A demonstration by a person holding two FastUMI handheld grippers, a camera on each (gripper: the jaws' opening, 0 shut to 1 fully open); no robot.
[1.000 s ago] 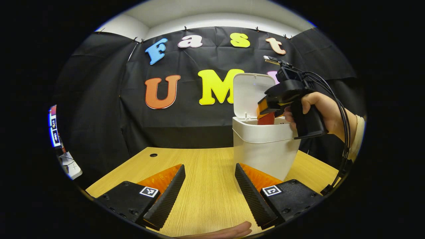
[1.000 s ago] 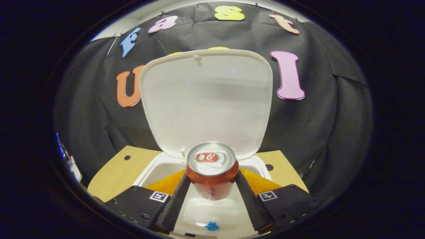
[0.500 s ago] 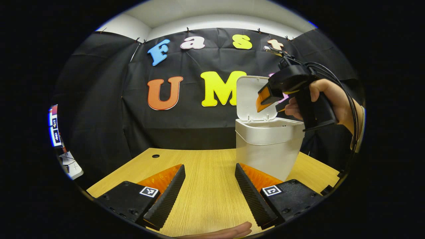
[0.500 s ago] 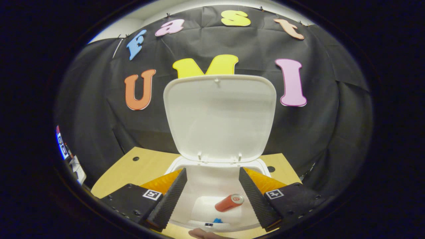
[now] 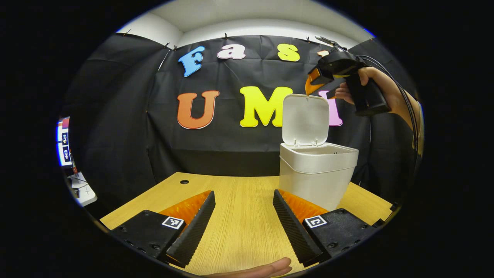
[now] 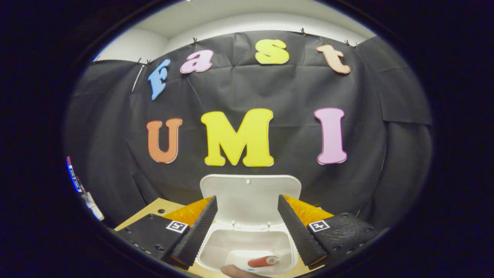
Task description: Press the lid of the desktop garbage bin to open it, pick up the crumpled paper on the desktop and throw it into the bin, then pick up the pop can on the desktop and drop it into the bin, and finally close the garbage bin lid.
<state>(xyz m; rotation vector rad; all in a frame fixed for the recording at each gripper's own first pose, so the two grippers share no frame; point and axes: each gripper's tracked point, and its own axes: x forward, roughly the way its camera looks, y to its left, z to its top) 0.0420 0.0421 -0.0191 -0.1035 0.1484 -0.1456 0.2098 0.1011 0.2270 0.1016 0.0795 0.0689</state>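
Observation:
The white desktop bin point(image 5: 316, 181) stands on the wooden table point(image 5: 239, 200), its lid point(image 5: 305, 119) swung upright. My left gripper point(image 5: 244, 227) hovers low over the table, open and holding nothing, with the bin just past its right finger. A hand holds my right gripper point(image 5: 318, 85) in the air just above the lid's top edge. In the right gripper view that gripper point(image 6: 247, 231) is open, high over the bin point(image 6: 216, 247), looking down into it. The red pop can point(image 6: 263, 261) lies on its side on the bin's floor, below the raised lid point(image 6: 251, 199).
A screen point(image 5: 61, 141) and a white object point(image 5: 83, 191) sit beyond the table's left edge. A cable hole point(image 5: 184, 181) marks the table's far left. A fingertip point(image 5: 266, 268) shows at the bottom. Black cloth closes the back and sides.
The right gripper opened and let the can fall into the bin, then rose from inside the bin's mouth to above the lid. The left gripper has hardly moved.

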